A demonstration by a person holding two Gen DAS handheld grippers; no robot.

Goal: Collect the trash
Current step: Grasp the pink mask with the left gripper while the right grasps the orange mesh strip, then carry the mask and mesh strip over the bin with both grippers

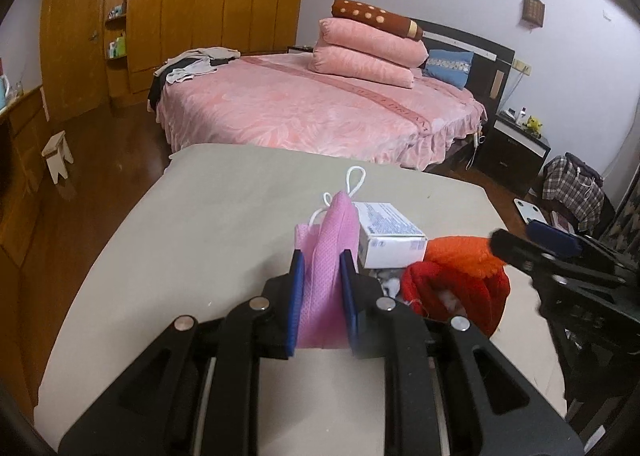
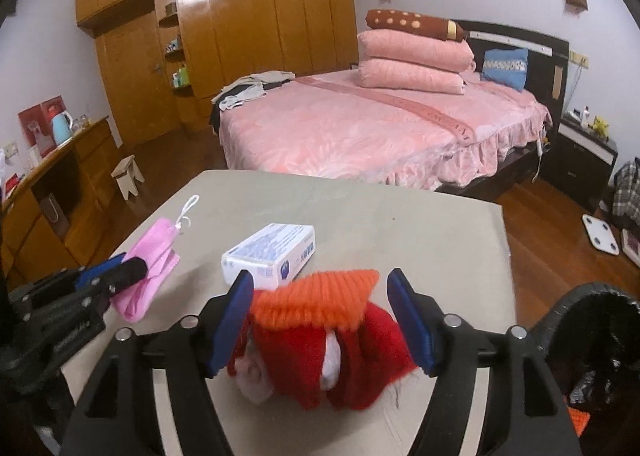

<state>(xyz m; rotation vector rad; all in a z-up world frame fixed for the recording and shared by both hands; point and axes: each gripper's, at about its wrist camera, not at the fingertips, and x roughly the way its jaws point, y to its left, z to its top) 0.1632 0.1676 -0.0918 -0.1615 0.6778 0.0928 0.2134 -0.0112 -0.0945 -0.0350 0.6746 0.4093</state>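
On a beige table (image 2: 400, 224), the left gripper (image 1: 322, 256) pinches a folded pink face mask (image 1: 326, 256), its long axis along the fingers. Beyond and right of it lies a white box (image 2: 270, 252). The right gripper (image 2: 320, 296), jaws spread wide, straddles a red-and-orange knitted piece (image 2: 320, 328), lying directly between its pads. A black-lined bin (image 2: 596, 344) waits at far right.

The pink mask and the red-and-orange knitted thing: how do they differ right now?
The pink mask is thin, folded fabric with white ear loops; the knitted item is bulky red wool with an orange band. The left gripper has its jaws shut on the mask, while the right gripper stands open around the knitted item, not yet pinching it. Both sit on the beige table, near the white box.
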